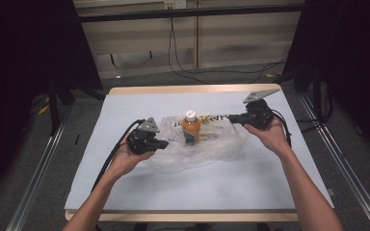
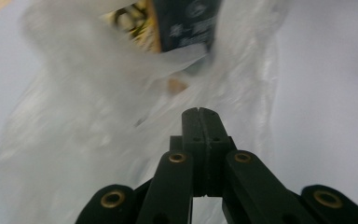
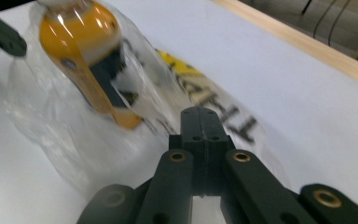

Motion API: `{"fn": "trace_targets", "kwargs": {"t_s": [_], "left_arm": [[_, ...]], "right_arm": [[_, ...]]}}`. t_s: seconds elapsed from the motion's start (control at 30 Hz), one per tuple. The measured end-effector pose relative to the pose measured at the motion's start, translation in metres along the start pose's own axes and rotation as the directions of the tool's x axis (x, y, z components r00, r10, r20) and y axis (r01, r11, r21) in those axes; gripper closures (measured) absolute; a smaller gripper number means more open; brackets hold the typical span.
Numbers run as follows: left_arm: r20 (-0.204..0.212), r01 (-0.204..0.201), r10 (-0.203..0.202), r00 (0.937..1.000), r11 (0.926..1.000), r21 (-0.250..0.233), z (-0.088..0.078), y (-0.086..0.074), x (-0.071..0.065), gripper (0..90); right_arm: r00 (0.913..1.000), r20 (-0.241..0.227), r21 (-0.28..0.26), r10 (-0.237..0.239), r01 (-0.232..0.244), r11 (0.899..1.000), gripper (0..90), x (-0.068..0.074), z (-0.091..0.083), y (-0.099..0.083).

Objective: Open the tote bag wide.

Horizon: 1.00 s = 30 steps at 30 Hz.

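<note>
An orange drink bottle [image 1: 191,127] with a white cap stands upright inside a clear plastic bag [image 1: 207,150] with yellow and black print, at the middle of the table. My left gripper [image 1: 166,144] is at the bag's left edge, jaws pressed together, with the film drawn up to their tips [image 2: 199,112]. My right gripper [image 1: 231,118] is at the bag's right edge, also shut [image 3: 199,110] with the film at its tips. The bag [image 3: 51,121] hangs stretched between them around the bottle [image 3: 81,42]. The bottle's dark label [image 2: 186,23] shows through the film [image 2: 74,116].
A white sheet [image 1: 197,192] covers the wooden table, with bare room in front of the bag and behind it. Black stands and dark curtains flank the table. Cables [image 1: 183,67] lie on the floor beyond the far edge. The left gripper's jaw [image 3: 2,35] shows beyond the bottle.
</note>
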<state>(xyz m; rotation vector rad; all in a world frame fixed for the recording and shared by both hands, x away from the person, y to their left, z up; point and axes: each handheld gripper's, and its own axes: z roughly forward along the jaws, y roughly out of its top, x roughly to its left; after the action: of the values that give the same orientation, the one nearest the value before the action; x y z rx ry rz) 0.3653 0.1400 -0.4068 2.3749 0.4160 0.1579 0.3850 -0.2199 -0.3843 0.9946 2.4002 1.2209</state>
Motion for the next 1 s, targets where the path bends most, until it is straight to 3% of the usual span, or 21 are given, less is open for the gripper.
{"fn": "trace_targets", "kwargs": {"t_s": [0.07,0.1,0.13,0.2,0.27,0.43,0.47,0.53,0.57,0.63,0.7,0.73,0.83,1.0], "left_arm": [[0.025,-0.024,0.023,0.9994,0.9988,0.043,0.008,0.009,-0.004,90.0],[0.031,-0.030,0.028,0.9991,0.9978,0.060,0.013,0.012,-0.005,90.0],[0.023,-0.044,0.042,0.9988,0.9961,0.076,0.017,0.015,-0.004,90.0],[0.027,-0.035,0.032,0.9991,0.9957,0.085,0.025,0.019,0.000,90.0],[0.015,-0.018,0.016,0.9997,0.9942,0.106,0.033,0.021,0.007,90.0],[0.011,0.050,-0.051,0.9986,0.9921,0.115,0.047,0.022,0.030,90.0],[0.012,0.030,-0.032,0.9994,0.9893,0.143,0.050,0.023,0.034,90.0],[-0.017,0.051,-0.049,0.9987,0.9832,0.175,0.061,0.022,0.033,90.0],[-0.006,0.041,-0.040,0.9992,0.9785,0.202,0.069,0.020,0.035,90.0],[-0.006,0.043,-0.043,0.9991,0.9769,0.209,0.073,0.018,0.034,90.0],[0.004,0.028,-0.030,0.9996,0.9720,0.233,0.084,0.013,0.029,90.0],[0.002,0.016,-0.016,0.9999,0.9730,0.230,0.083,0.013,0.029,90.0],[0.013,0.010,-0.013,0.9998,0.9712,0.238,0.081,0.011,0.023,90.0],[0.039,-0.027,0.019,0.9990,0.9738,0.226,0.075,0.004,0.001,90.0]], "right_arm": [[0.9994,-0.035,0.020,-0.008,0.009,1.000,90.0,0.003,0.010,0.009],[0.9973,-0.069,0.061,-0.023,0.028,0.998,90.0,0.006,0.023,0.015],[0.9973,-0.069,0.061,-0.023,0.028,0.998,90.0,0.006,0.023,0.015],[0.9940,-0.107,0.103,-0.024,0.035,0.994,90.0,0.009,0.037,0.018],[0.9902,-0.137,0.169,-0.029,0.052,0.984,90.0,0.013,0.059,0.016],[0.9873,-0.156,0.232,-0.030,0.066,0.970,90.0,0.016,0.081,0.012],[0.9864,-0.163,0.238,-0.023,0.062,0.969,90.0,0.017,0.086,0.012],[0.9833,-0.179,0.279,-0.029,0.079,0.957,90.0,0.020,0.097,0.012],[0.9824,-0.185,0.294,-0.028,0.083,0.952,90.0,0.021,0.100,0.012],[0.9816,-0.189,0.308,-0.030,0.088,0.947,90.0,0.022,0.103,0.011],[0.9789,-0.201,0.354,-0.037,0.108,0.929,90.0,0.024,0.114,0.008],[0.9785,-0.203,0.373,-0.036,0.111,0.921,90.0,0.023,0.118,0.007],[0.9799,-0.196,0.390,-0.036,0.111,0.914,90.0,0.021,0.124,0.006],[0.9853,-0.170,0.424,-0.018,0.090,0.901,90.0,0.013,0.144,0.009]]}}
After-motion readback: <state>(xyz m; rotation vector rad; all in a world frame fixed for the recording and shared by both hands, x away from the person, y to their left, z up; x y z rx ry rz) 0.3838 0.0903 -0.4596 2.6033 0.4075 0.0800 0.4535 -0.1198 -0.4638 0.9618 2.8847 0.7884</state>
